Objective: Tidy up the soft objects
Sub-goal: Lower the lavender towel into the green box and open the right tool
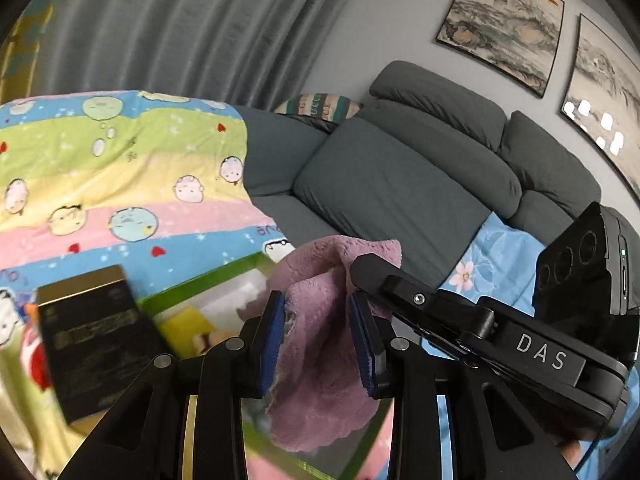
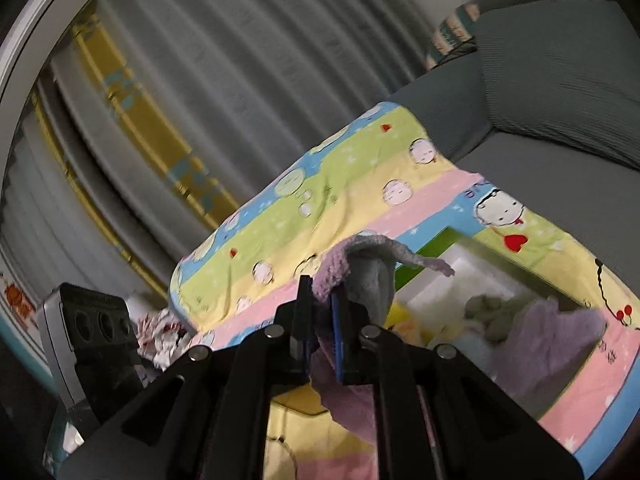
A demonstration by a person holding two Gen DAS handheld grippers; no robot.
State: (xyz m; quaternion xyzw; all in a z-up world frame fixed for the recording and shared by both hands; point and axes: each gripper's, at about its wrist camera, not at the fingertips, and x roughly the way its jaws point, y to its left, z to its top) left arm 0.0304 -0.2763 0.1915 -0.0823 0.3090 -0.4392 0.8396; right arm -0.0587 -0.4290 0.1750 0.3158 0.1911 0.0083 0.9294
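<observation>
The left claw (image 1: 318,334) pinches a fluffy mauve-pink towel (image 1: 324,360), and the right claw (image 2: 320,320) clamps another part of the same towel (image 2: 340,276). It hangs between them above a green-rimmed storage box (image 2: 436,242) on a striped cartoon-print blanket (image 1: 120,168).

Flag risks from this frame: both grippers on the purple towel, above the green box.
1. The right hand-held gripper pinches only a thin edge of the purple towel; it could slip free.
2. The left hand-held gripper holds a thick bunch, so the towel may drop unevenly.
3. The towel's tail hangs over the rim of the green box, where other soft items already lie; it may drape outside.
</observation>
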